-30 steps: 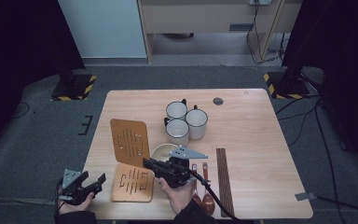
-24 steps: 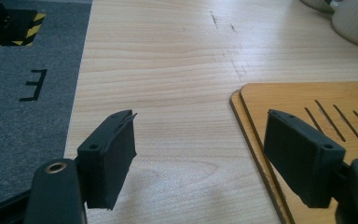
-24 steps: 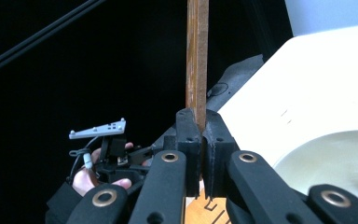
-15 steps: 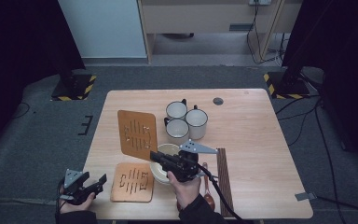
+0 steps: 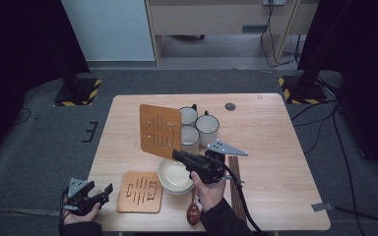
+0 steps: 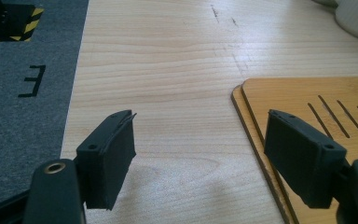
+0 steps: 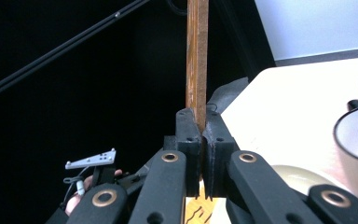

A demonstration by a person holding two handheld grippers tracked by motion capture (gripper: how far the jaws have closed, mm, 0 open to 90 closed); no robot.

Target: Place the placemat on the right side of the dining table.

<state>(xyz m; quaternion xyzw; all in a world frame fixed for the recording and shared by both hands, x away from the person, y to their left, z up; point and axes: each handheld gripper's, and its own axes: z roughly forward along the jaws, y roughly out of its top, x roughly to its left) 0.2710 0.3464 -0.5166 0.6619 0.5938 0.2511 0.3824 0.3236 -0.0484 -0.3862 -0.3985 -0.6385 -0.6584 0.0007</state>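
The right gripper [image 5: 177, 154] is pinching a slotted wooden mat [image 5: 160, 131] by its lower edge and holds it upright in the air, above the wooden table [image 5: 275, 147]. Taking the stack of pale bowls [image 5: 174, 177] as the landmark: the lifted mat hangs just behind and above the bowls, and its face covers part of the mugs [image 5: 202, 125], which stand in a cluster behind the bowls. In the right gripper view the jaws are pressed tight on the thin edge of the mat [image 7: 196, 56], which rises straight up between them.

A second mat [image 5: 140, 191] of the same kind lies flat just left of the bowls, near the table's front edge. In the left gripper view it looks like two mats stacked [image 6: 307, 107], one edge peeping out under the other, though the angle makes that hard to be sure of. A wooden spoon [image 5: 193, 211] lies just in front of the bowls, its bowl end nearest the table's edge. Dark sticks [image 5: 234, 189] lie to the right of the bowls, partly under the right hand and its cable.

The left gripper [image 5: 109, 189] rests well left of the bowls, at the table's front left corner, beside the flat mat. Its jaws are spread apart with only bare tabletop between them.
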